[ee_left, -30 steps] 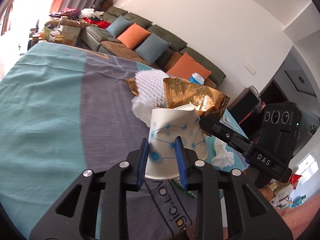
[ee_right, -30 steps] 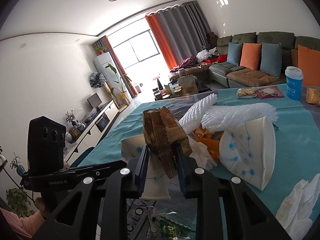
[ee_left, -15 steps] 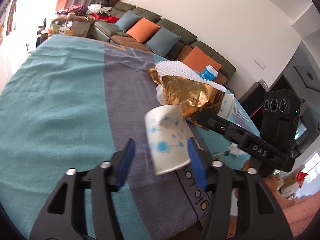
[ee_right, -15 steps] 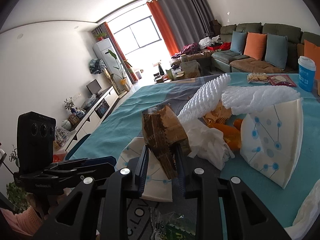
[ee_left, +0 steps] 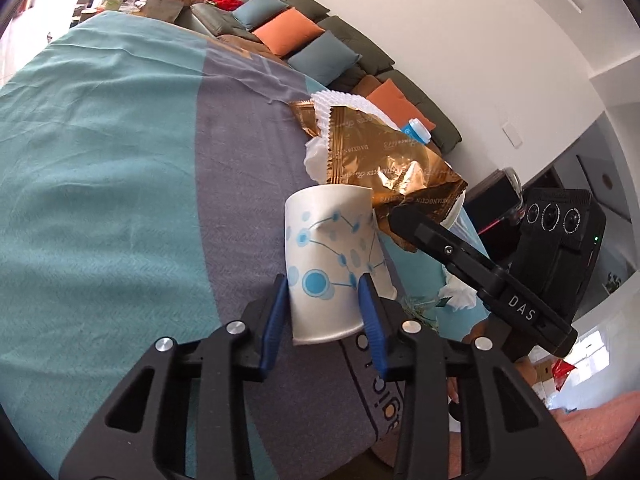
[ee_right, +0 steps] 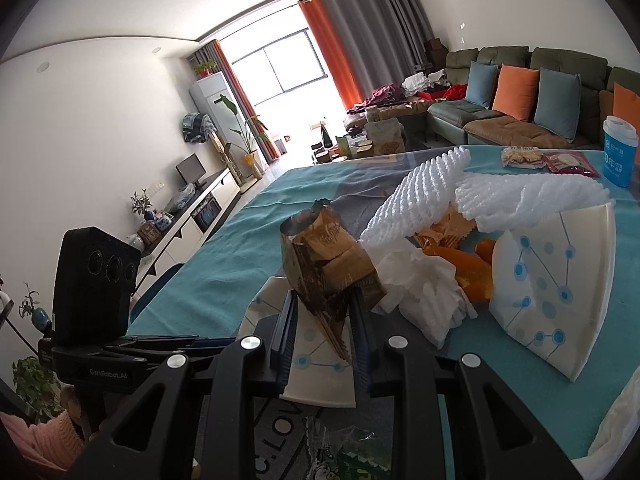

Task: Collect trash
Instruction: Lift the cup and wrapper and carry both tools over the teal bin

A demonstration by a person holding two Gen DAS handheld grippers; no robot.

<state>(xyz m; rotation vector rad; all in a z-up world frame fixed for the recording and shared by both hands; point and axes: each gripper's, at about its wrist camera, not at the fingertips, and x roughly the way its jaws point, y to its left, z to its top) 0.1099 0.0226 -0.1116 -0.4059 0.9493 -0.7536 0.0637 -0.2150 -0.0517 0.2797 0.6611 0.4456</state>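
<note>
Half a second ago the left gripper stood wide around the white paper cup; its blue pads have just been closing and now pinch the cup's dotted wall above the teal-and-grey tablecloth. A crinkled gold foil wrapper hides the cup's far rim.

From the right wrist, the right gripper clamps that creased wrapper; the cup beneath is largely hidden, beside ridged white foam netting and a flattened cup.

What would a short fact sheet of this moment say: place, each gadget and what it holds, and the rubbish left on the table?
Place: living room, table with teal and grey cloth
Left gripper: jaws have just been closing on a white paper cup, blue dot print
Right gripper: jaws shut on a crumpled gold wrapper, over that cup
Rubbish left: white foam netting, tissue, flattened paper cup
Also on table: blue tub
</note>
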